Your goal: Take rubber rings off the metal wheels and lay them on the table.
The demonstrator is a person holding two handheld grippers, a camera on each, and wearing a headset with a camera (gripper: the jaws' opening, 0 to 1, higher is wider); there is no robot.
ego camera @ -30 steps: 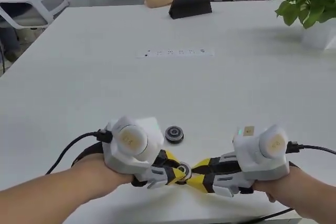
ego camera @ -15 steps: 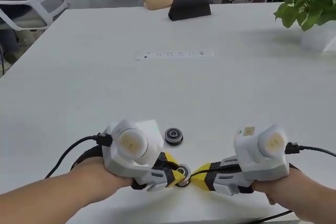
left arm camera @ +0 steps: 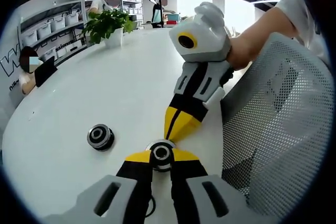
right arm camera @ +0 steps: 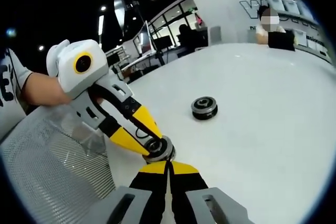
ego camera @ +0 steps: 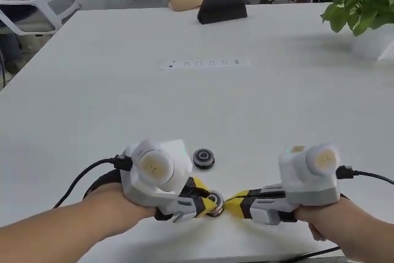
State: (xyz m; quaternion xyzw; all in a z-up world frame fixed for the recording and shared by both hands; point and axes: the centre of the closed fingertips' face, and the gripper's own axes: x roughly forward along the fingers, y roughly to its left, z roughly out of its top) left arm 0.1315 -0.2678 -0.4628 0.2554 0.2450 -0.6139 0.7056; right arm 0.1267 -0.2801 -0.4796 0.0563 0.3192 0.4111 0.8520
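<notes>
Metal wheel [ego camera: 214, 201] in left gripper [ego camera: 203, 203], right gripper [ego camera: 231, 201] facing

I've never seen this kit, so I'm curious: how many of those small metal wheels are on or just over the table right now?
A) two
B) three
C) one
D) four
A: one wheel is clamped in the jaws of the left gripper, and a second wheel lies free on the table, a little apart.
</notes>
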